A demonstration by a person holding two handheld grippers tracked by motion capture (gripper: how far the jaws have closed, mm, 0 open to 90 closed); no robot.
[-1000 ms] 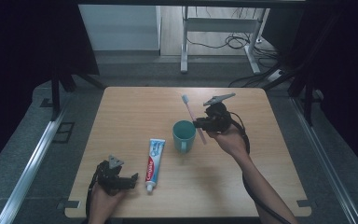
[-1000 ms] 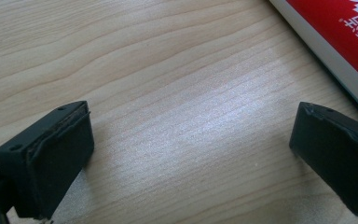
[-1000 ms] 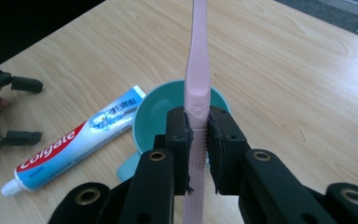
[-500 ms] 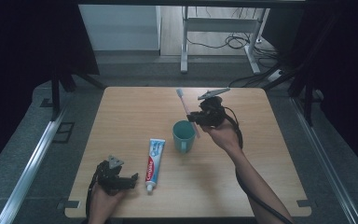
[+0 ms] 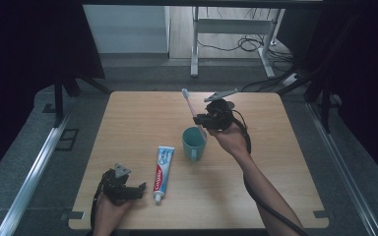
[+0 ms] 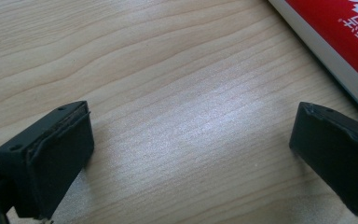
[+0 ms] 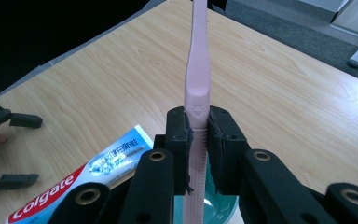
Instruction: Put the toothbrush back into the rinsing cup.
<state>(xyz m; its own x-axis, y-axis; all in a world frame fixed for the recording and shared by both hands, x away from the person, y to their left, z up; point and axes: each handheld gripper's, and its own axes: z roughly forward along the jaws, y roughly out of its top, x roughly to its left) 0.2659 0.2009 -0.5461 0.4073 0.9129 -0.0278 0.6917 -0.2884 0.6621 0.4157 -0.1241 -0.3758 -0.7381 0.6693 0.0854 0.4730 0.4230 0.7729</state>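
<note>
The right gripper (image 7: 198,140) is seen with its two black, ribbed jaw pads clamped on the slim pink plastic toothbrush (image 7: 196,88), pressed against the flat sides of its smooth, glossy handle just below the moulded waist. The toothbrush is held above the round teal plastic cup (image 5: 195,143), which stands upright near the middle of the pale wood-grain table (image 5: 142,118); in the high view the brush is tilted, its white bristled head raised toward the table's far edge and its lower end set at the cup's mouth, though whether it touches the rim cannot be told. In the right gripper view the cup's glossy teal wall is glimpsed just beneath the clamped pads. The left gripper (image 5: 123,186) is rested low at the table's near-left corner, its matte black jaws spread wide with only bare tabletop between them and nothing gripped. Just beside it, on its right, the flat white, blue and red toothpaste tube (image 5: 162,168) is laid lengthwise on the wood, its white cap turned toward the near edge; the tube's red printed face and white edge are caught at the upper right of the left gripper view, apart from the jaw there. Fine, wavy grain lines are shown across the table's smooth, faintly shiny surface.
</note>
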